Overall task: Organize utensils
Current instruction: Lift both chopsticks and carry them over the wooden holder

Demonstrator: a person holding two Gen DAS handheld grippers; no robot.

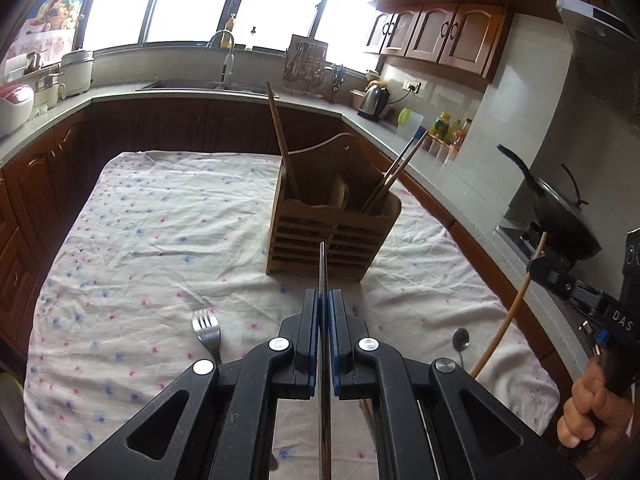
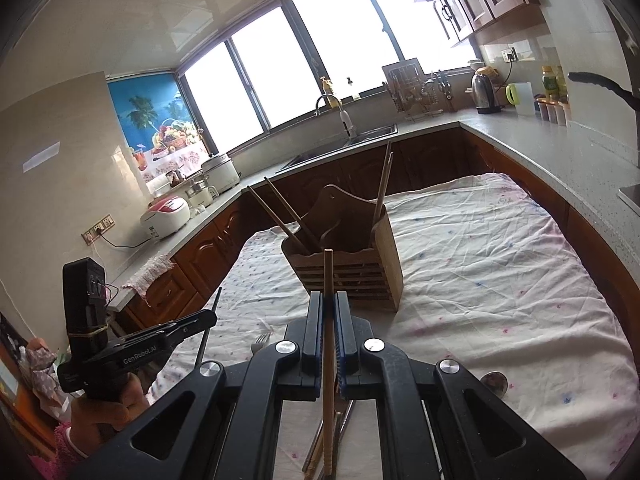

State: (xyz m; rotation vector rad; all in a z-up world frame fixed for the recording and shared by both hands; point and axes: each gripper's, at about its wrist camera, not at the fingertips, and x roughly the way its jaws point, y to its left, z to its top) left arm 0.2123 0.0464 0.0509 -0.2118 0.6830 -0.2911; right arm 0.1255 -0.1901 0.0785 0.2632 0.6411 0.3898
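My left gripper [image 1: 323, 300] is clamped on a thin metal chopstick [image 1: 322, 268], tip pointing toward the holder [image 1: 332, 232]. My right gripper [image 2: 329, 304] is clamped on a wooden chopstick [image 2: 328, 276], also aimed at the holder. Judgement: both sticks are light and stiff; the metal one is probably slick and may pivot in the pads, so a grip near mid-length seems best. The holder stands on the cloth [image 1: 140, 220], other sticks already in it. A fork [image 1: 207, 326] and spoon [image 1: 461, 340] lie near. Each stick's rear end runs under my fingers, so grip position is uncertain. The holder's compartments are dark and its contents unclear.
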